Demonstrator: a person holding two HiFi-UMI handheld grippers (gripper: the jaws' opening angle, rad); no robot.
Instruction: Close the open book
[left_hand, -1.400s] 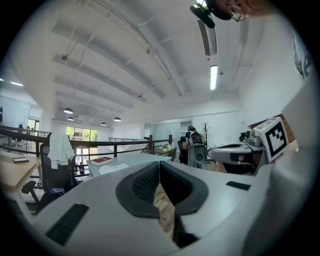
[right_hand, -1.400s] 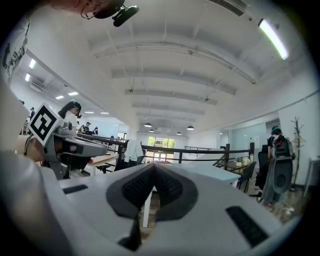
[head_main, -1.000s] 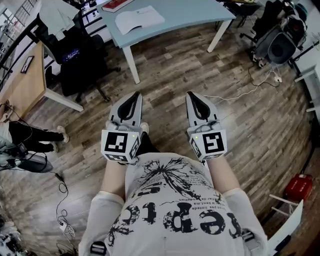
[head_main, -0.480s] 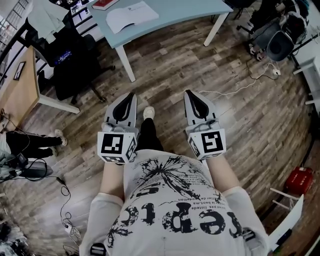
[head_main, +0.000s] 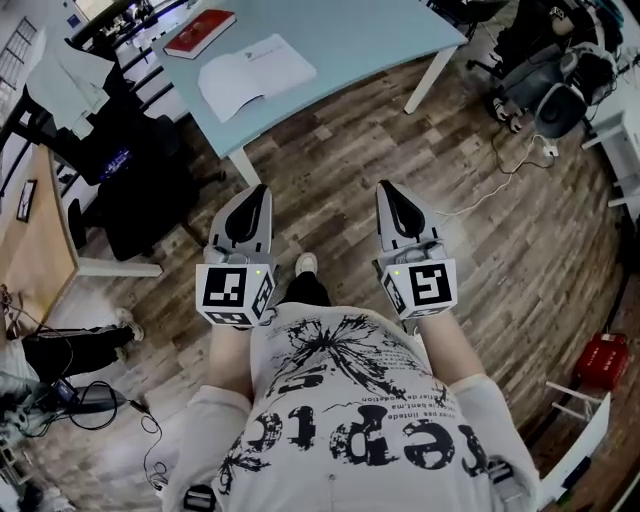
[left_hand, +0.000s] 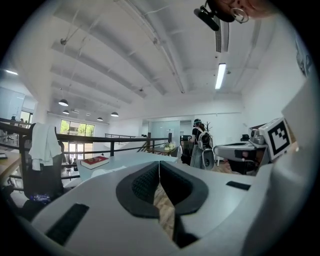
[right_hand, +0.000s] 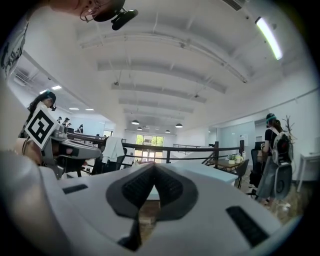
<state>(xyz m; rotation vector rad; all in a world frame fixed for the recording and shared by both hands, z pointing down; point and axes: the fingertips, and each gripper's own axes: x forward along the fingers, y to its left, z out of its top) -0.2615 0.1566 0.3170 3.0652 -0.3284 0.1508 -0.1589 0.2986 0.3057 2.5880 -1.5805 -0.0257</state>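
Observation:
An open white book (head_main: 255, 75) lies flat on the light blue table (head_main: 380, 35) at the top of the head view, with a closed red book (head_main: 200, 33) behind it. The red book (left_hand: 95, 161) also shows on the table's left in the left gripper view. My left gripper (head_main: 250, 193) and right gripper (head_main: 391, 190) are held side by side over the wooden floor, short of the table's front edge and pointing at it. Both are shut with nothing between the jaws; their tips meet in the left gripper (left_hand: 159, 163) and right gripper (right_hand: 154, 166) views.
A black office chair (head_main: 130, 170) with a white garment (head_main: 65, 70) stands left of the table, beside a wooden desk (head_main: 40, 240). Bags and a chair (head_main: 555, 85) sit at the upper right, a white cable (head_main: 500, 180) and a red case (head_main: 598, 362) on the floor. A person with a backpack (left_hand: 202, 145) stands farther off.
The table and the open book have come down and nearer in the head view as the person walked forward. Both grippers went along, still shut and side by side.

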